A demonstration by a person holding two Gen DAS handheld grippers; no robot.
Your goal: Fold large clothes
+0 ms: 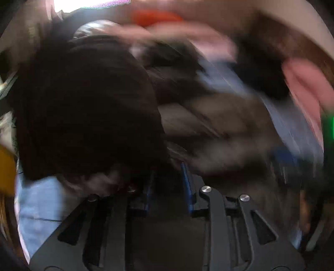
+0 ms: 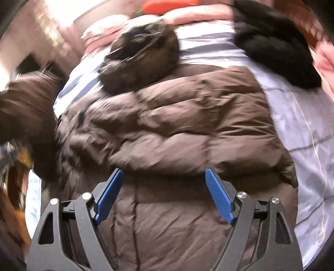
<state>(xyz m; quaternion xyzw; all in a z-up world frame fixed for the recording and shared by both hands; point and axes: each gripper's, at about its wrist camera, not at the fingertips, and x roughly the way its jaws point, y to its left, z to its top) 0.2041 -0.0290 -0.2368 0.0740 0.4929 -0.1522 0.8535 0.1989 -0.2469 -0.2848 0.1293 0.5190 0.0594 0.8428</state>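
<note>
A brown quilted puffer jacket (image 2: 177, 129) lies spread on a bed with a white and blue striped sheet (image 2: 302, 129). Its fur-trimmed hood (image 2: 142, 54) lies at the far end. My right gripper (image 2: 163, 177) is open and empty, just above the jacket's lower part. In the blurred left wrist view, my left gripper (image 1: 167, 173) has its blue pads close together on dark jacket fabric (image 1: 87, 108), which it holds lifted and which fills the left of that view. That lifted part also shows at the left of the right wrist view (image 2: 27, 116).
A black fluffy garment (image 2: 275, 45) lies on the sheet at the far right. Pink bedding (image 2: 198, 12) and an orange-red object (image 2: 167, 5) sit at the head of the bed. Pink fabric (image 1: 302, 87) lies at the right edge.
</note>
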